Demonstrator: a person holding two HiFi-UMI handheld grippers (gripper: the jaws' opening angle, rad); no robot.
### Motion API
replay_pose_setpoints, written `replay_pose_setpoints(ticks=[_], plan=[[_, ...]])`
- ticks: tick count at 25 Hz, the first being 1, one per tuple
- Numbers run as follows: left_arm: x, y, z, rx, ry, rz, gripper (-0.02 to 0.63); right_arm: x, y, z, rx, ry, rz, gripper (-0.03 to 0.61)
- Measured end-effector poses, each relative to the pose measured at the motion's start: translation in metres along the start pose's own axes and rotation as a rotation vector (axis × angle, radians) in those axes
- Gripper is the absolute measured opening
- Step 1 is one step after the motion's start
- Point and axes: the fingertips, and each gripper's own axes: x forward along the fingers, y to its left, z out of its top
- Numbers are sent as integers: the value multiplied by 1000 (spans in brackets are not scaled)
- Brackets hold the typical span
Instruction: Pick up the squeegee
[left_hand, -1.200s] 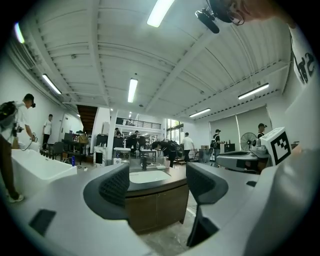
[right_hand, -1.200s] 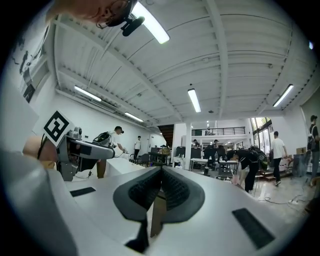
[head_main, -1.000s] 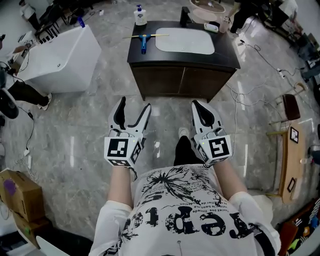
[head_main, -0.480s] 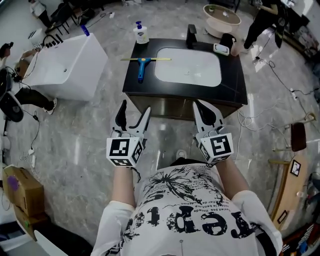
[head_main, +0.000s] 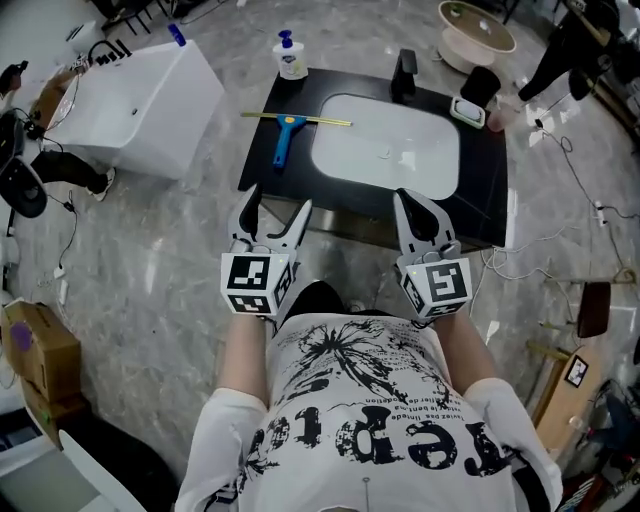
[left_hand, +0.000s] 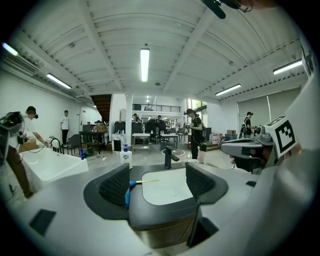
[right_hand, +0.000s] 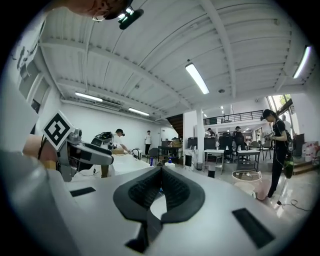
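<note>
Lying on counter (head_main: 262, 152), squeegee (head_main: 286, 130) ahead of left tool (head_main: 277, 200)

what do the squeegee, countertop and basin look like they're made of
Squeegee: blue handle looks like moulded plastic; the thin yellow blade bar could be plastic or rubber. Countertop: black with a slight sheen, probably polished stone or laminate. Basin: smooth even white, likely glazed ceramic.

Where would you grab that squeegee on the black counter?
Probably by the blue handle, from above, jaws across its width. The squeegee lies flat left of the basin, handle nearest, thin blade crosswise beyond. The open left hand-held gripper is nearer.
</note>
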Motion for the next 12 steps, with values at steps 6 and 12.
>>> replay_pose_setpoints(ticks=[6,12], plan=[[72,44,-14,-8,53,-9,341,69,-18,-12,2,46,-5,15],[158,106,-48,-10,177,-35,341,159,-41,-28,5,130,-44,15]])
